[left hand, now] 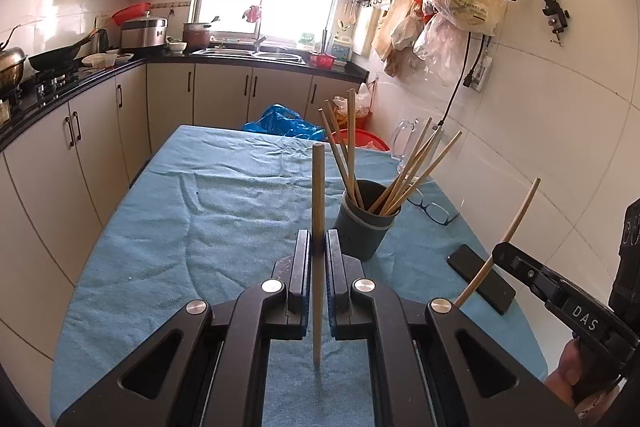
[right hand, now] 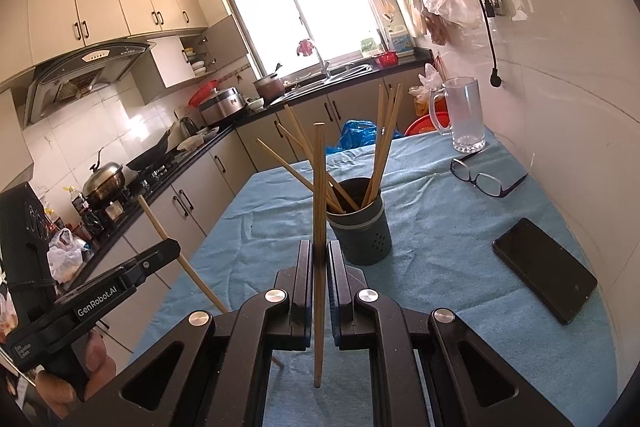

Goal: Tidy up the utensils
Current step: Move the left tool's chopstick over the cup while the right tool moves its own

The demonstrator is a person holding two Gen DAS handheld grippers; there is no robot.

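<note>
Currently you have both tools loaded: left gripper [left hand: 319, 247] is pinching a chopstick [left hand: 318, 195] upright at frame centre, right gripper [right hand: 319, 251] is pinching another chopstick [right hand: 319, 187] the same way. The utensil holder [left hand: 365, 223] sits just right of centre on the blue tablecloth [left hand: 180, 227], already crowded with splayed chopsticks [left hand: 404, 175]. Risks:
- your tip catches a leaning stick on entry and tips the holder
- a thin grip lets the stick pivot or slip
- both grippers converge and clash
- a knocked stick lands on the phone [right hand: 546, 269] or glasses [right hand: 486, 179], right side of frame.
</note>
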